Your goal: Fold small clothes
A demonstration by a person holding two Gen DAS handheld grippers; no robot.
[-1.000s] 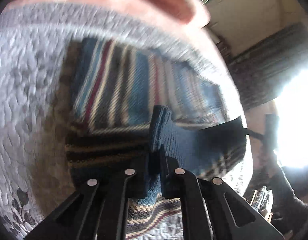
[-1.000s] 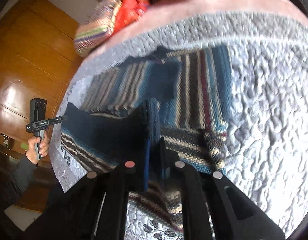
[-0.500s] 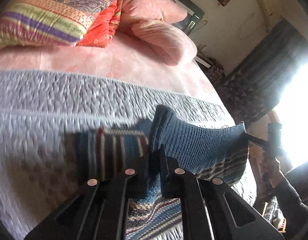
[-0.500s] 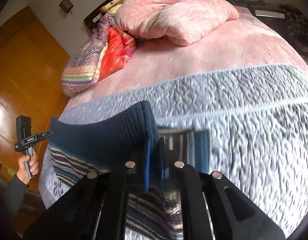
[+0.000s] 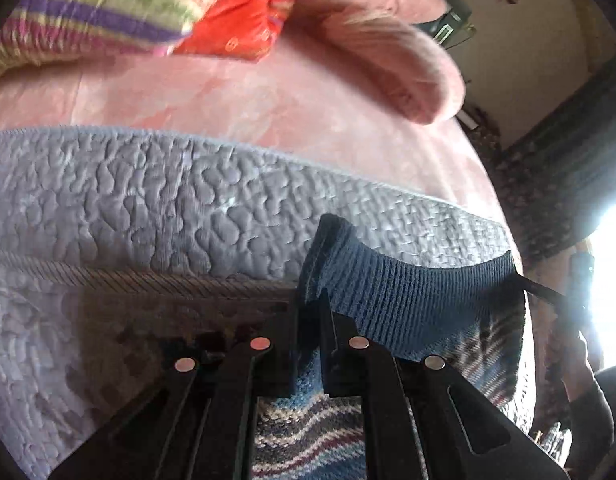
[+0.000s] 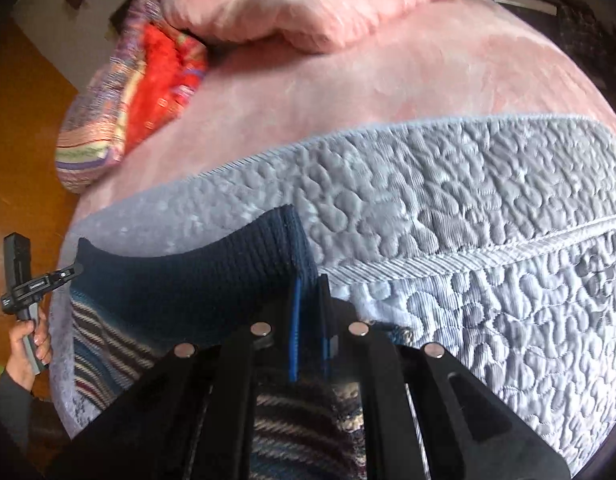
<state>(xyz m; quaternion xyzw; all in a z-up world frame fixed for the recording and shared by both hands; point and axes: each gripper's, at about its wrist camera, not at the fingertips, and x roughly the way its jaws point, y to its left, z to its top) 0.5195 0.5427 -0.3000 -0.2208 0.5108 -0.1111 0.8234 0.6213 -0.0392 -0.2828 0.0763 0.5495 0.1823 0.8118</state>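
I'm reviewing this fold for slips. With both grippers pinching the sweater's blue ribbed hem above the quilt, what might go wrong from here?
1. The left gripper and right gripper each pinch only a corner of the ribbed hem; the knit may slip out.
2. The hem sags between them, so the fold could land crooked on the grey quilt.
3. The striped sweater body hangs by the bed's edge and may drag.
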